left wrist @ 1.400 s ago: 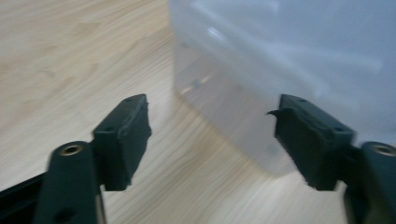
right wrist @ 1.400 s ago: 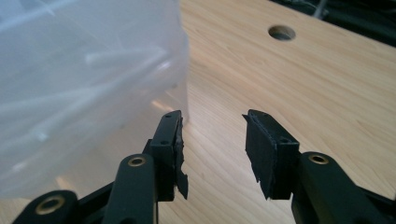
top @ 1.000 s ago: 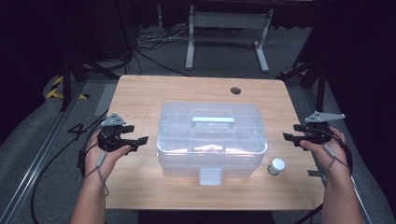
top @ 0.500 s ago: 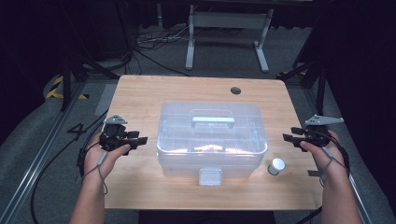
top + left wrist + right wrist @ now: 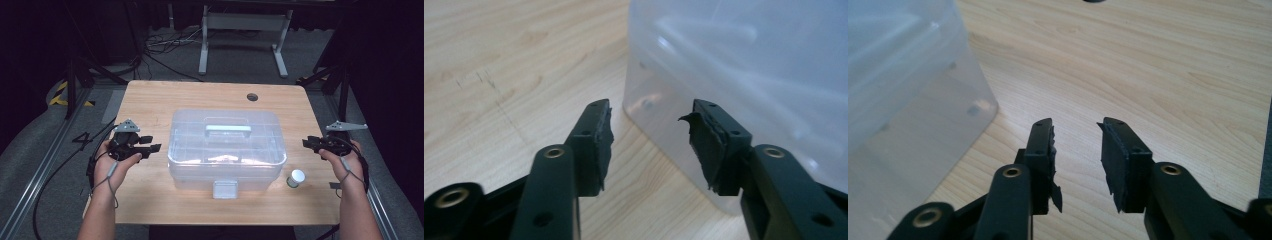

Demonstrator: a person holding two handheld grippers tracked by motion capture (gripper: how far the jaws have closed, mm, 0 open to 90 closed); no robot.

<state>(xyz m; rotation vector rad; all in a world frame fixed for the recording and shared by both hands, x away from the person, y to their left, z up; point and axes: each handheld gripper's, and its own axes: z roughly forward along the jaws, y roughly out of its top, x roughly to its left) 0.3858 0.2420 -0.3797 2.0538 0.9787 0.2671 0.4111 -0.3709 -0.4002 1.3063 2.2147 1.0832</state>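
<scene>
Now the clear plastic box [image 5: 227,147] sits mid-table, the left gripper [image 5: 150,143] just off its left end and the right gripper [image 5: 306,143] off its right end. Both sets of jaws have just been closing on nothing and stand apart. Best to bring both in level, meeting the box's ends evenly.

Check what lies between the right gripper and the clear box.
Bare wood in the high view, between right gripper and clear box; the small white-capped jar sits nearer the person.
</scene>
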